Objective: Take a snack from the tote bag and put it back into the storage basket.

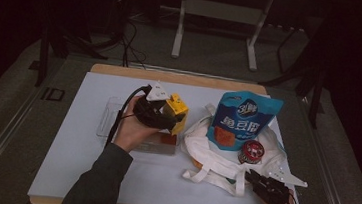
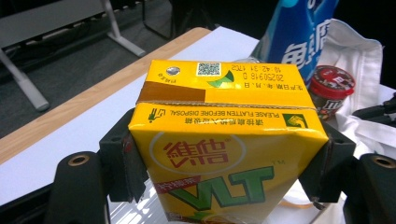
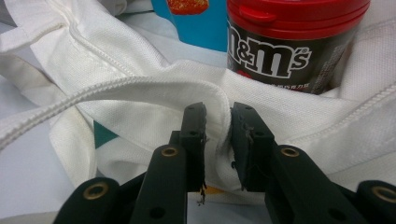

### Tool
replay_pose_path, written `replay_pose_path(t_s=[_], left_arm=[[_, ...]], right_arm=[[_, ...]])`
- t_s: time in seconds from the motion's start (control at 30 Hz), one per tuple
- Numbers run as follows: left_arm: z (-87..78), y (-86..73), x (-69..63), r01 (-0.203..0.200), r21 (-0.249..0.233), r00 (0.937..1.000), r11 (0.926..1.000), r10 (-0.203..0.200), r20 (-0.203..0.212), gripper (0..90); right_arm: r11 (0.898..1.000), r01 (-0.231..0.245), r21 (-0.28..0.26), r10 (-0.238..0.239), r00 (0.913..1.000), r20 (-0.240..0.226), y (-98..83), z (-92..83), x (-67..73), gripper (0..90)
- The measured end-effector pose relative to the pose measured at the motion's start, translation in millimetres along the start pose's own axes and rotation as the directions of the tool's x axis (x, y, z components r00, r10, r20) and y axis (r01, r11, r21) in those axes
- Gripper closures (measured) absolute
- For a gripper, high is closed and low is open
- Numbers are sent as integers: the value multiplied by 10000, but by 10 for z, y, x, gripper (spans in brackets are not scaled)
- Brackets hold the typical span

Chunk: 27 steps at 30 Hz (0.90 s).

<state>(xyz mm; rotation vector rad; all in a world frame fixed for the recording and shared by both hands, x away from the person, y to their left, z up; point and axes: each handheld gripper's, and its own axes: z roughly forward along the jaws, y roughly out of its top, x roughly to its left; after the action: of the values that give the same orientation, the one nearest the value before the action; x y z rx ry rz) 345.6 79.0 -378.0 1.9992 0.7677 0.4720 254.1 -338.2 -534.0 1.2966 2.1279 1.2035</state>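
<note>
On the left of the white table point(image 1: 80, 137), the left gripper point(image 1: 168, 113) clamps a yellow VLT drink carton point(image 2: 224, 154) by its two sides, lifted above a clear tray point(image 1: 109, 118), long axis upright, top tipped away. Rightward, the right gripper point(image 3: 218, 126) pinches the white tote bag point(image 3: 140, 93) rim beside an M&M's jar point(image 3: 280, 42) and blue snack pouch point(image 1: 242, 120).

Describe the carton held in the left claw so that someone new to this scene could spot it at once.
On the white table mat, left of the white cloth bag, a hand holds the left claw above a clear tray. Clamped in it is the drink carton: the only yellow box here, with green letters and red characters.
</note>
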Motion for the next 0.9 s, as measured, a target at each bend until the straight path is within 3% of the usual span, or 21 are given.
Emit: replay_pose_path(t_s=[0.5, 0.9], left_arm=[[-150, -104, 199, 393, -29, 9973, 9992, -394, -625, 288], [-242, -233, 372, 681, 130, 9885, 9976, -657, -1365, 288]], right_arm=[[10000, 7, -10, -7, 10000, 5, 0, 0, -1, 748], [10000, -11, -1, 11, 10000, 8, -1, 0, 1, 748]])
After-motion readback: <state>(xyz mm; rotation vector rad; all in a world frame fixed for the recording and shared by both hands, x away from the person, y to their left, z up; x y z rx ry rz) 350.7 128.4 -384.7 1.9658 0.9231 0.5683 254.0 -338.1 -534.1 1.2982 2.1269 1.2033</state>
